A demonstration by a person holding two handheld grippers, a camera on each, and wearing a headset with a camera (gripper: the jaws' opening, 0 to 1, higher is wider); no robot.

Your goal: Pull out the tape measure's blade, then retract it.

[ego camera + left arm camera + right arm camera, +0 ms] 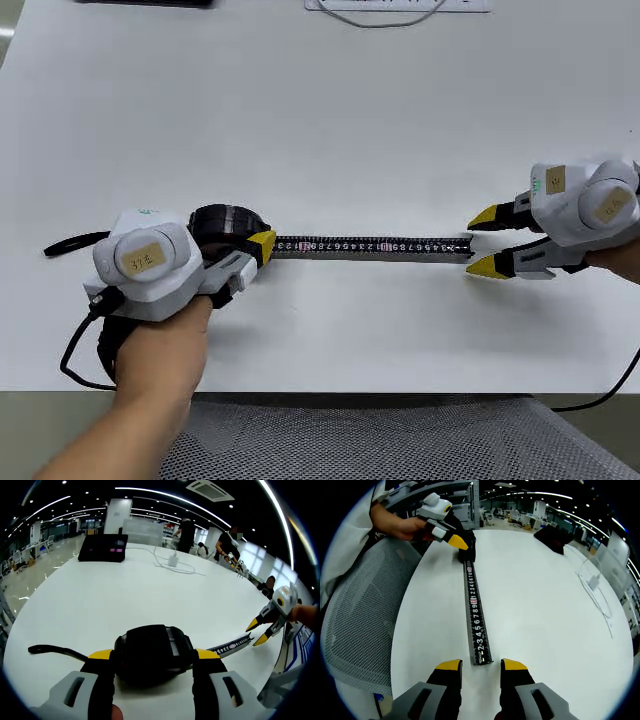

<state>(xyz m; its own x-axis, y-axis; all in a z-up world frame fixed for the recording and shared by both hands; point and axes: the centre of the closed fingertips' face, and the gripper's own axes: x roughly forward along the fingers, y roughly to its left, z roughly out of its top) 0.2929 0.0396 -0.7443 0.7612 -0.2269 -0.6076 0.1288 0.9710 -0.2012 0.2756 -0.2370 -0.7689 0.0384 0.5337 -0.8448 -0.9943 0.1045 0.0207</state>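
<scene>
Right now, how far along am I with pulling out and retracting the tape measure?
Done: the blade lies drawn out across the table from the tape measure case. In hand: the left gripper is shut on the case, and the right gripper is open, its jaws either side of the blade's free end without pinching it. Left: the retraction; the blade is not yet back in the case.

Tabletop [300, 120]: white, broad; a white charger [173, 560] lies far across.
Chair [400, 440]: grey mesh, at its near edge.
Ceiling: we count long light strips [165, 495], one vent [210, 489].
Floor [30, 575]: glossy.
</scene>
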